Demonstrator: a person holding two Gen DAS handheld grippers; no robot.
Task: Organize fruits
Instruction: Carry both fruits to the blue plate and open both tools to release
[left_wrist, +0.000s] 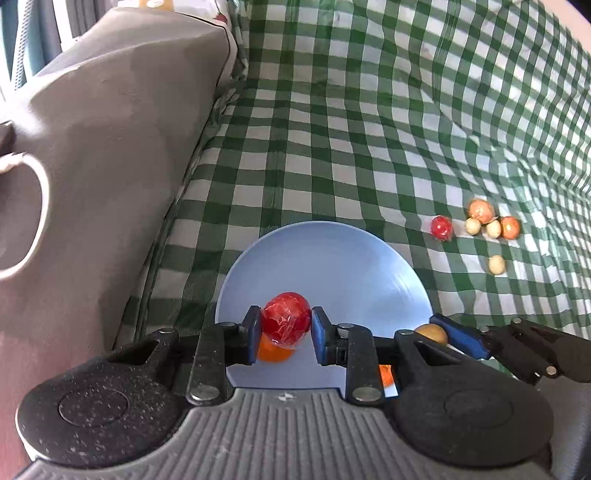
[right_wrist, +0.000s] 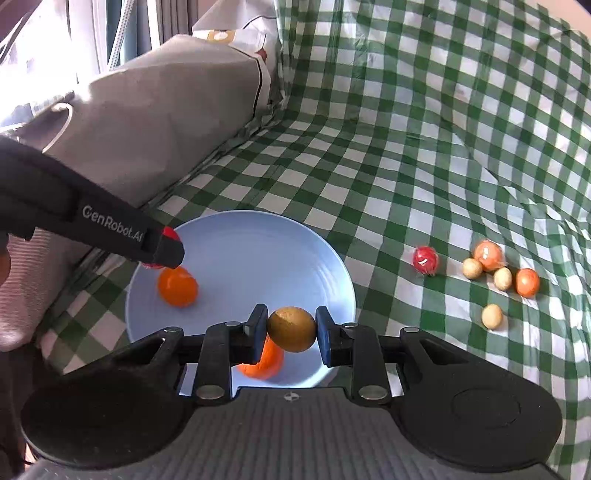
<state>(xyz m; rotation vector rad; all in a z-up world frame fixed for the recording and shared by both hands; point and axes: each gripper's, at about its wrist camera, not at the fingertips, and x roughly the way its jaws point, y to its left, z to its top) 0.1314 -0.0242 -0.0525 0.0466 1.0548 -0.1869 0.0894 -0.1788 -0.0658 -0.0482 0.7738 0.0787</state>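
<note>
Both grippers are holding fruit over the blue plate (right_wrist: 332, 266).

The left gripper (left_wrist: 285, 328) is pinching a red fruit (left_wrist: 286, 320) in its jaws above the plate's left side, while the right gripper (right_wrist: 291, 330) is clamping a brown fruit (right_wrist: 291, 328) above the near rim. Two oranges, one (right_wrist: 177, 286) and another (right_wrist: 262, 363), are lying on the plate. Six more small fruits (right_wrist: 491, 275) are sitting well apart to the right on the green checked cloth (right_wrist: 406, 129), beside a grey bag (right_wrist: 159, 110).

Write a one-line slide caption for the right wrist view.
Right gripper holds a kiwi over the blue plate with two oranges; six fruits wait on the cloth.
</note>
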